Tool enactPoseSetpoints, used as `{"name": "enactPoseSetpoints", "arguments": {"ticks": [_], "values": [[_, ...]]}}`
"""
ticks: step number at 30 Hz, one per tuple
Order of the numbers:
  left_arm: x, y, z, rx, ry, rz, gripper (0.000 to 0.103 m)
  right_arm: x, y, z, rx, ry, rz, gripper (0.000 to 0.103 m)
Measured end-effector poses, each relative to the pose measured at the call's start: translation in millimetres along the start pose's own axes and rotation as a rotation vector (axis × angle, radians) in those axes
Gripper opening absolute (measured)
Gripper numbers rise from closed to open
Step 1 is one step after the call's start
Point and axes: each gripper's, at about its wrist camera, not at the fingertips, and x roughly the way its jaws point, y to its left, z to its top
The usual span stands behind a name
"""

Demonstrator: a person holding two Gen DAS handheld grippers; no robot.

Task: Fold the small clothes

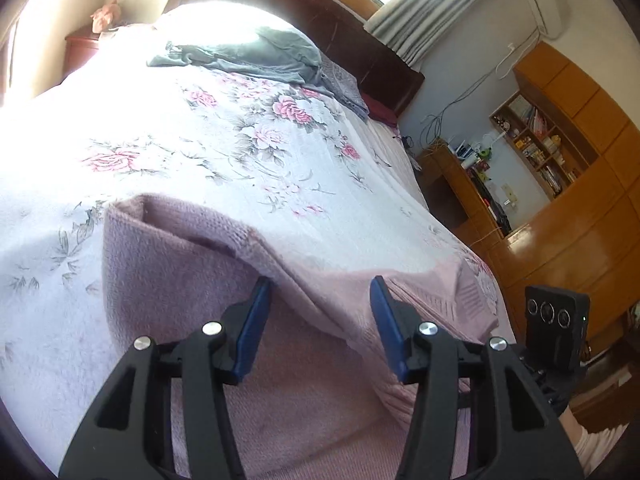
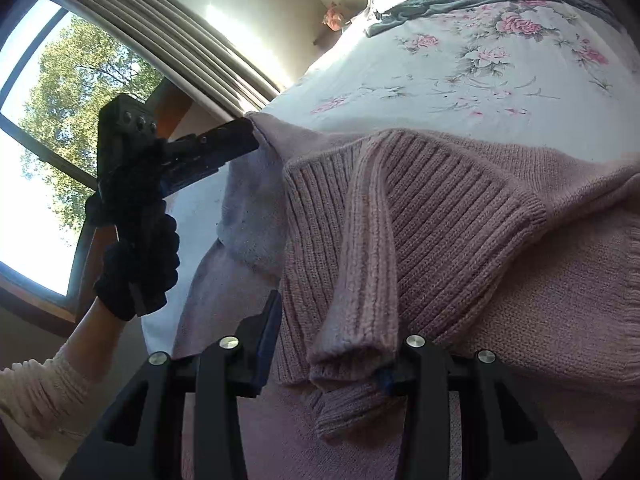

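Knitwear is covering the near edge of the bed (image 1: pixel 168 128): a pink sweater (image 1: pixel 304 380) is lying across the floral bedspread, reaching down past the bed's near edge toward both cameras. In the left wrist view, the left gripper (image 1: pixel 320 296) is hovering just over the sweater with its blue-padded fingers (image 1: pixel 256 320) standing wide apart; a raised fold of the knit is passing between them, and nothing is being pinched. The left finger's tip is sitting right at a lifted edge of the fabric, though whether it is touching is hard to tell.

In the right wrist view, the right gripper (image 2: pixel 332 344) is also sitting with its fingers spread wide, and the sweater's ribbed sleeve (image 2: pixel 360 280) is draping down between them, its cuff hanging over the gap. The right finger is almost wholly hidden under the knit, so only a sliver of blue is showing. A gloved hand (image 2: pixel 136 240) is holding the left gripper at the left of that view, its fingers meeting the sweater's far corner near the bed's left edge.

A grey garment (image 1: pixel 256 56) is lying crumpled near the bed's head end, well apart from the sweater.
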Motion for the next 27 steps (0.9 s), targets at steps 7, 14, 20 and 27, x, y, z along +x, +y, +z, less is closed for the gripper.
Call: {"name": "enactPoseSetpoints", "arguments": {"ticks": [7, 14, 20, 27], "values": [[62, 34, 20, -0.034, 0.097, 0.148, 0.039, 6, 5, -2, -0.008, 0.007, -0.028, 0.046], [24, 13, 17, -0.013, 0.069, 0.170, 0.044, -45, 13, -5, -0.013, -0.065, -0.055, 0.046], [-6, -50, -25, 0.075, 0.032, 0.090, 0.051, -77, 13, 11, 0.014, -0.179, -0.031, 0.048], [42, -74, -75, 0.109, 0.164, 0.109, 0.051, -24, 0, 8, 0.047, -0.068, -0.127, 0.042]]}}
